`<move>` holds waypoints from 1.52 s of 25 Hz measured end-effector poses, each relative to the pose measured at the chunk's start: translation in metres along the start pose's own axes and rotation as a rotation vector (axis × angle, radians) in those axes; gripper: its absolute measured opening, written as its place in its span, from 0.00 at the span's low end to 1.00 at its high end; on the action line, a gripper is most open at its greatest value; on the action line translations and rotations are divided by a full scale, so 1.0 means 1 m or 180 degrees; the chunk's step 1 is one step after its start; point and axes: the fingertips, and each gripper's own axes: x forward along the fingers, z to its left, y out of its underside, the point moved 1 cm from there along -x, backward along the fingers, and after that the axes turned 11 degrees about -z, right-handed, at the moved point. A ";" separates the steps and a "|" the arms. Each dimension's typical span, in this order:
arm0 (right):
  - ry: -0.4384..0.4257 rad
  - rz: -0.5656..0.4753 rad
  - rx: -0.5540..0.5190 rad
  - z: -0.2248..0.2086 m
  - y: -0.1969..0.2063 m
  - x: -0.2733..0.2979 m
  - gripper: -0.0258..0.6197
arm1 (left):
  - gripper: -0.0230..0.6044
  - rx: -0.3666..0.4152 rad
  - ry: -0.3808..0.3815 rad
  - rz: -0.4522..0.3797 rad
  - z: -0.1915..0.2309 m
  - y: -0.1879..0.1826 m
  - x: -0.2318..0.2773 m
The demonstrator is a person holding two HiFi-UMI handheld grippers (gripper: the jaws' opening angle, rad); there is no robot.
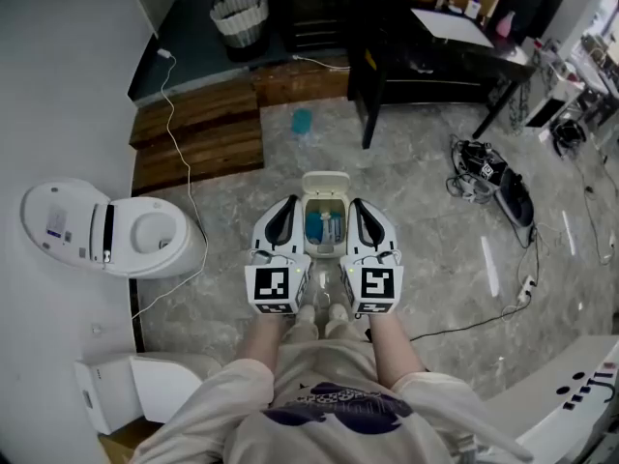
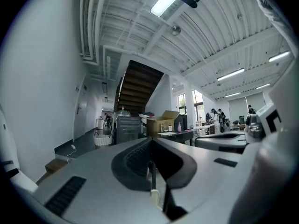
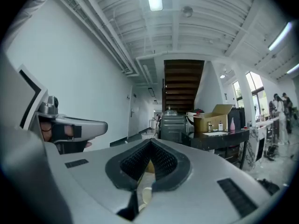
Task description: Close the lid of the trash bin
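A small white trash bin stands on the marble floor just ahead of the person's feet. Its lid is tipped up at the far side, and blue items show inside. My left gripper hovers level over the bin's left edge and my right gripper over its right edge, side by side. Both are shut with nothing between the jaws. In the left gripper view the shut left gripper faces the room, with the right gripper's shell beside it. The right gripper view shows the shut right gripper and the left one's body.
A white toilet stands at the left by the wall, with a white cable running past wooden steps. A blue cup lies on the floor beyond the bin. A black desk, a woven basket and bags with cords lie farther off.
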 end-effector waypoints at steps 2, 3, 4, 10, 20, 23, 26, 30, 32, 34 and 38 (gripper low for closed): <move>-0.0024 -0.0057 0.0173 -0.002 -0.001 0.000 0.05 | 0.04 -0.0046 -0.0019 -0.0007 0.001 -0.001 0.001; -0.0034 -0.0074 0.0230 -0.003 -0.002 0.000 0.05 | 0.04 -0.0109 -0.0031 -0.0020 0.001 -0.003 0.002; -0.0045 -0.0083 0.0267 -0.004 -0.002 0.000 0.05 | 0.04 -0.0187 -0.0041 -0.0039 0.002 -0.005 0.003; 0.0047 -0.0094 0.0403 -0.028 -0.002 0.003 0.65 | 0.55 -0.0480 -0.0071 -0.0150 0.017 -0.021 0.012; 0.0286 -0.0102 0.0454 -0.074 0.002 -0.002 0.69 | 0.58 -0.0369 -0.0344 -0.0127 0.038 -0.021 0.017; 0.0256 -0.0076 0.0449 -0.085 0.004 0.002 0.65 | 0.58 -0.0326 -0.0429 -0.0132 0.035 -0.020 0.022; 0.0173 -0.0065 0.0446 -0.094 0.007 0.008 0.62 | 0.58 -0.0244 -0.0493 -0.0096 0.032 -0.016 0.027; 0.0097 -0.0015 0.0465 -0.101 0.016 0.020 0.61 | 0.58 -0.0181 -0.0602 -0.0063 0.040 -0.012 0.028; 0.0103 0.0021 0.0477 -0.101 0.023 0.027 0.60 | 0.58 -0.0184 -0.0631 -0.0023 0.048 -0.006 0.029; 0.0100 0.0057 0.0467 -0.096 0.030 0.036 0.59 | 0.58 -0.0201 -0.0638 0.0020 0.058 0.002 0.032; 0.0136 0.0135 0.0407 -0.090 0.047 0.063 0.58 | 0.58 -0.0227 -0.0546 0.0055 0.081 0.017 0.053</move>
